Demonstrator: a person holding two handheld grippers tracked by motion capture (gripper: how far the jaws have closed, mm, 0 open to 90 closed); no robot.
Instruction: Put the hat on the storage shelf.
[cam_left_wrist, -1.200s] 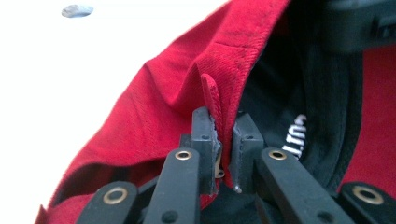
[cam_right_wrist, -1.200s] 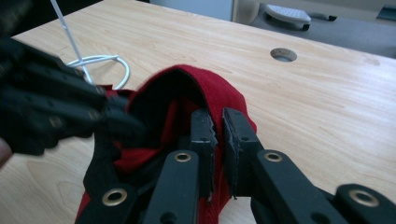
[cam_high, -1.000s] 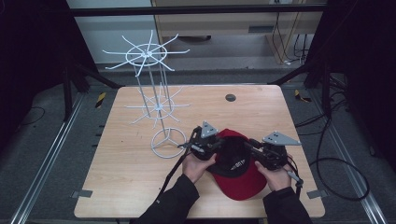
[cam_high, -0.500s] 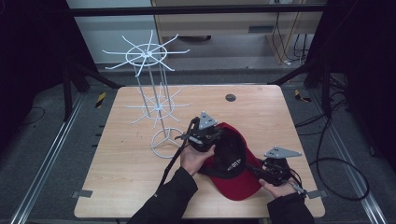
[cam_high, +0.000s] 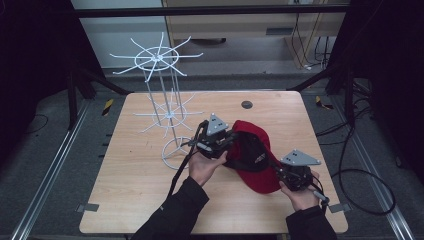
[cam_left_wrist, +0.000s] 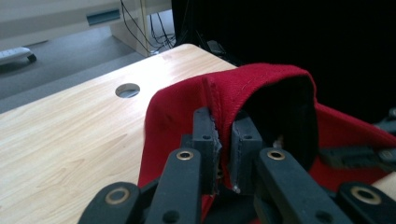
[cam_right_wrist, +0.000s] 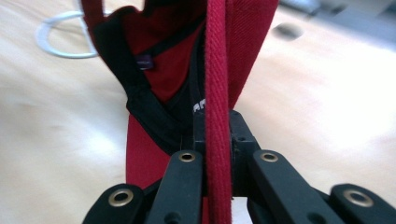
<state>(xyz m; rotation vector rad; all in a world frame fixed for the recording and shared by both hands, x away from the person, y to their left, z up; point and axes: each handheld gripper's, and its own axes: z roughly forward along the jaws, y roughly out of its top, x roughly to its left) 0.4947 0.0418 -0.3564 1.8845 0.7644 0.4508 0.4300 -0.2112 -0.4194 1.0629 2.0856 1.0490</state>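
A red cap (cam_high: 260, 172) with a black lining lies partly lifted over the right half of the wooden table (cam_high: 130, 200). My left gripper (cam_high: 231, 145) is shut on the cap's rear edge and holds it off the table; in the left gripper view the jaws (cam_left_wrist: 225, 140) pinch the stitched red rim (cam_left_wrist: 187, 102). My right gripper (cam_high: 276, 169) is at the cap's near right side. Its jaws have just been closing, and in the right gripper view they (cam_right_wrist: 218, 126) clamp a thick red edge of the cap (cam_right_wrist: 252, 46).
A white wire display rack (cam_high: 167, 115) with spoked tiers stands on a ring base left of the cap, close to my left gripper. A round cable hole (cam_high: 246, 104) sits near the table's far edge. Black cables trail from both grippers.
My left gripper has risen, lifting the cap's rear edge. The right gripper has shifted toward the near right and closed on the cap's edge.
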